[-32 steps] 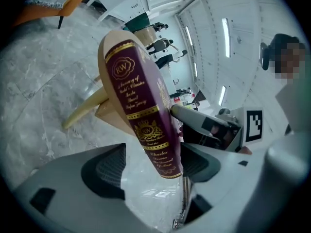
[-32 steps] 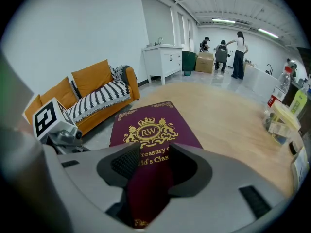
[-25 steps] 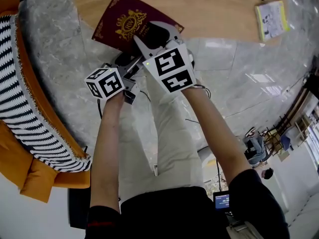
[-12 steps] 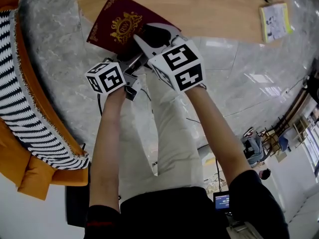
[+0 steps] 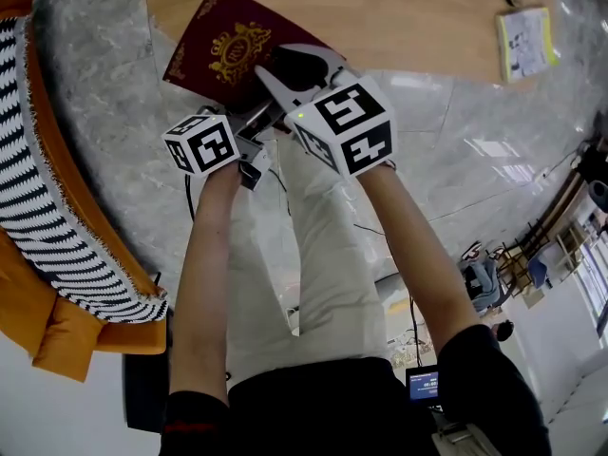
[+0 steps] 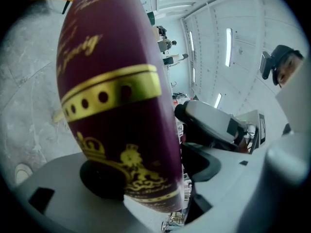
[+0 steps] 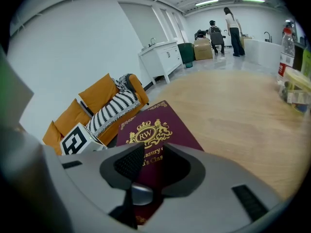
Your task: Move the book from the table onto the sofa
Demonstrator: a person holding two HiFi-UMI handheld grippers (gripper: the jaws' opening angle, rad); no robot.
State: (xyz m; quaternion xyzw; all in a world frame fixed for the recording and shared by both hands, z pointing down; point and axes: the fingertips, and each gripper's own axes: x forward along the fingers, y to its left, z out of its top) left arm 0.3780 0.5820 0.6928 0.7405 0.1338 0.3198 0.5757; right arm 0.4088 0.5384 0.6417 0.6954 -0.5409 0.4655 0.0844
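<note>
A maroon book (image 5: 223,50) with a gold crest lies at the near edge of the wooden table (image 5: 399,17). Both grippers meet at its near edge. My left gripper (image 5: 249,122) reaches in from the left, and in the left gripper view the book's cover (image 6: 116,81) fills the space between its jaws, with the black pad (image 6: 99,181) against it; this gripper (image 6: 155,178) is shut on the book. My right gripper (image 5: 296,65) straddles the same edge from above. In the right gripper view its jaws (image 7: 148,166) are closing, with the book (image 7: 155,125) filling the narrow gap between the pads.
An orange sofa (image 5: 57,207) with a black-and-white striped blanket (image 7: 104,106) stands to the left across grey stone floor. A yellow-edged booklet (image 5: 525,38) lies far right on the table. Bottles (image 7: 294,81) stand at the table's right. People (image 7: 233,23) stand far back.
The right gripper's jaws have drawn closer together around the book's edge, and its marker cube has rolled a little. The left gripper keeps its hold. The book has barely shifted.
</note>
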